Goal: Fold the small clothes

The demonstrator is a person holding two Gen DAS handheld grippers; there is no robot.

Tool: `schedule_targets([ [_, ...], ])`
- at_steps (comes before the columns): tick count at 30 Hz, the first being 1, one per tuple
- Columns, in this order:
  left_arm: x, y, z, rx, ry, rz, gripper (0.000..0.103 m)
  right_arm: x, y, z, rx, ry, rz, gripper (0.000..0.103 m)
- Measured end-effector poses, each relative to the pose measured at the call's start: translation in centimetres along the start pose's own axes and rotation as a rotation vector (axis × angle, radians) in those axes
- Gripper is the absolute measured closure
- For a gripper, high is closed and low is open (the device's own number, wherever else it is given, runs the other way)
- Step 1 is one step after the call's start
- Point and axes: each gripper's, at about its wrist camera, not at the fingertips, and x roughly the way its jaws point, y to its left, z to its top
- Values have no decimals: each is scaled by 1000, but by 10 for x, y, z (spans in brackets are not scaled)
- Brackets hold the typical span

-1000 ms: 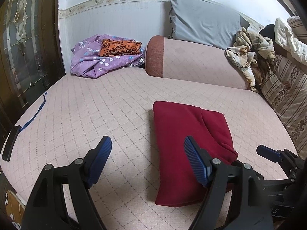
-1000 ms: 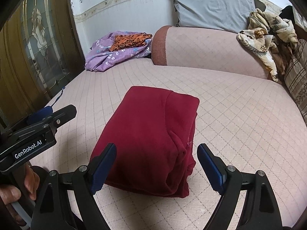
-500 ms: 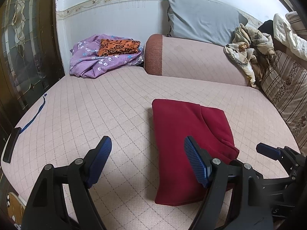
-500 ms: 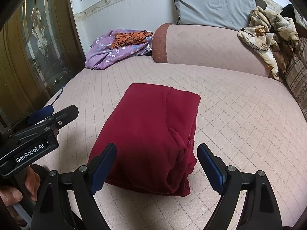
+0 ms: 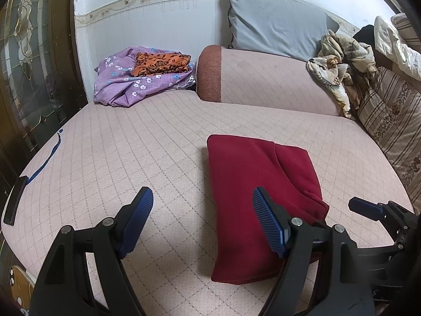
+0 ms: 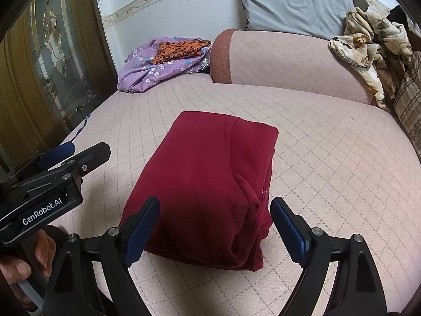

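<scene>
**Left wrist and right wrist views: folded red garment on sofa seat, both tools empty**

Left wrist view: left gripper (image 5: 202,221) has its jaws well apart with nothing between the blue pads, poised above the pink quilted sofa seat (image 5: 126,158). Folded red garment (image 5: 252,184) lies flat on the seat, to the right of the gap between the fingers; the right finger overlaps its near edge in the picture, and contact cannot be confirmed. Part of the right gripper (image 5: 368,210) enters at the lower right. At the far left corner, an orange patterned cloth (image 5: 160,63) rests on a purple floral cloth (image 5: 126,81). A grey cushion (image 5: 273,34) leans on the wall behind the bolster (image 5: 263,79). A crumpled beige cloth (image 5: 339,65) lies at the right end.

Right wrist view: right gripper (image 6: 214,231) is likewise spread wide and holding nothing; the red garment sits on the seat directly ahead, its near end lying between the two fingers in the picture. The left gripper appears at the left edge, with a hand (image 6: 18,266) on its grip
</scene>
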Motion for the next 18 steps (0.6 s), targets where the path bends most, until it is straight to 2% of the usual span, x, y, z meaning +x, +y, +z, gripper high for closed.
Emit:
schedule_targets([
  [11, 6, 0, -1, 1, 10, -3, 25, 9, -1, -1, -3, 24, 6, 15],
  [15, 8, 0, -3, 11, -14, -14, 25, 14, -2, -2, 2, 35, 11, 15],
  [18, 18, 7, -1, -5, 26, -42, 25, 19, -14, 1, 26, 47, 25, 15],
])
